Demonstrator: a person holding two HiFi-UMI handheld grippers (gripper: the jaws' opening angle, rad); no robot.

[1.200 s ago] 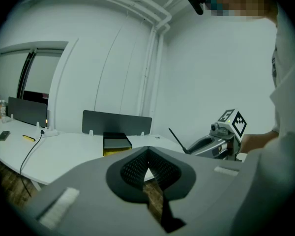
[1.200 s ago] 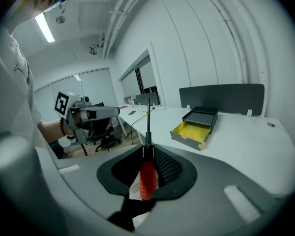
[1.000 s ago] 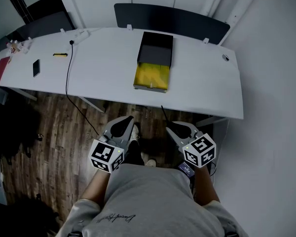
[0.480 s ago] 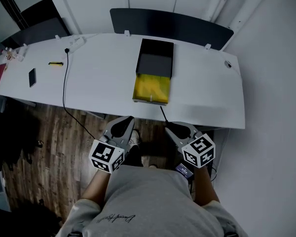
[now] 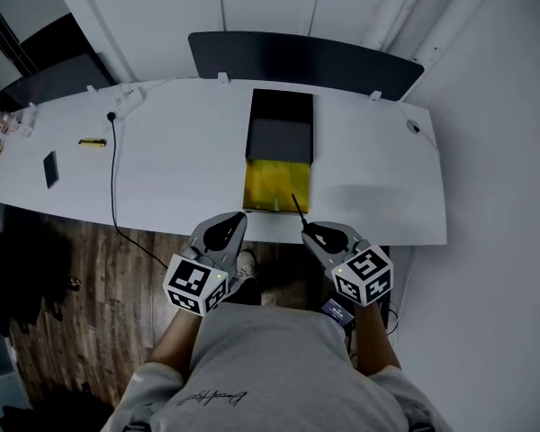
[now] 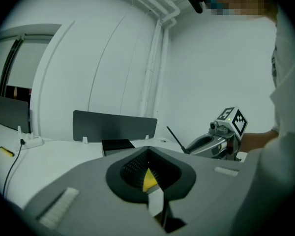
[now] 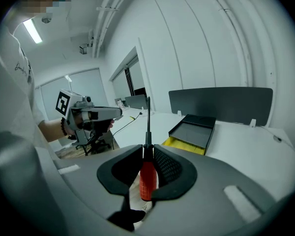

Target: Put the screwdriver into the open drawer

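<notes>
My right gripper (image 5: 311, 232) is clamped on the red-handled screwdriver with the thin black shaft (image 7: 147, 173). The handle sits between the jaws and the shaft sticks out forward past their tips. Straight ahead of that shaft, on the long white table (image 5: 369, 178), is the open yellow-lined drawer (image 5: 277, 185), pulled out of a flat black box (image 5: 281, 124) behind it. The screwdriver is not yet in the drawer; from the head view its tip appears at the drawer's front right corner. My left gripper (image 5: 235, 221) has its jaws closed together on nothing. It is held just left of the right one, near the table's near edge.
</notes>
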